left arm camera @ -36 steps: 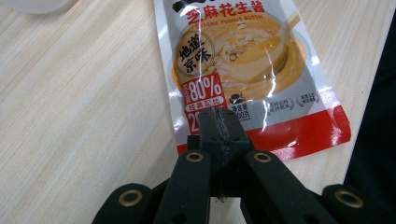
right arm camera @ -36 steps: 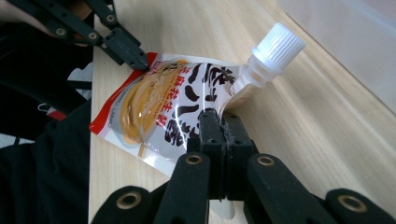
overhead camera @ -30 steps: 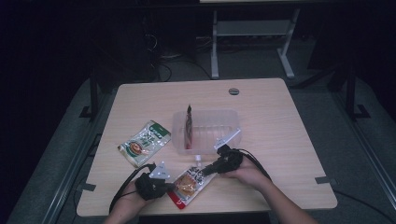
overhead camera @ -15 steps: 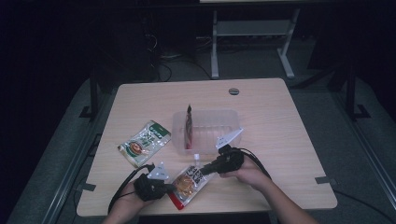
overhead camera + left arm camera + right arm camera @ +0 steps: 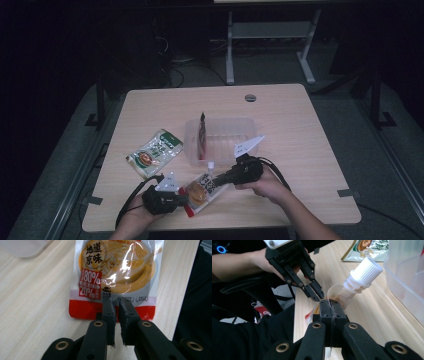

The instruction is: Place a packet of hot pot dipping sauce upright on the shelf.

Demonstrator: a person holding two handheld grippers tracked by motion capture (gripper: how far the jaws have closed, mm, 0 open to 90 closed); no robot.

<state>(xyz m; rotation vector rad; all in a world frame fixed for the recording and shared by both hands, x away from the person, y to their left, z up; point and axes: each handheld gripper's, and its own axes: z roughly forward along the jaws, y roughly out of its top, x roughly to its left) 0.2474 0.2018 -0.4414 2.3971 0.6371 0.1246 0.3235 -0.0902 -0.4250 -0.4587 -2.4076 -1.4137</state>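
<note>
Table (image 5: 300, 125) | right gripper (image 5: 329, 305) clamps pouch (image 5: 117, 272) | left gripper (image 5: 116, 305) slightly parted

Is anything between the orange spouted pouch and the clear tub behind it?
Nothing visible blocks it. The spouted pouch, clamped in the right gripper, lies just in front of the clear tub with only bare table between. The green packet sits off to the left.

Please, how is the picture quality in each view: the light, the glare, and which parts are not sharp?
High view: dim, dark surroundings, table lit. Left gripper view: bright, glare on the spouted pouch, jaws sharp. Right gripper view: the white cap and clear bin slightly soft.
</note>
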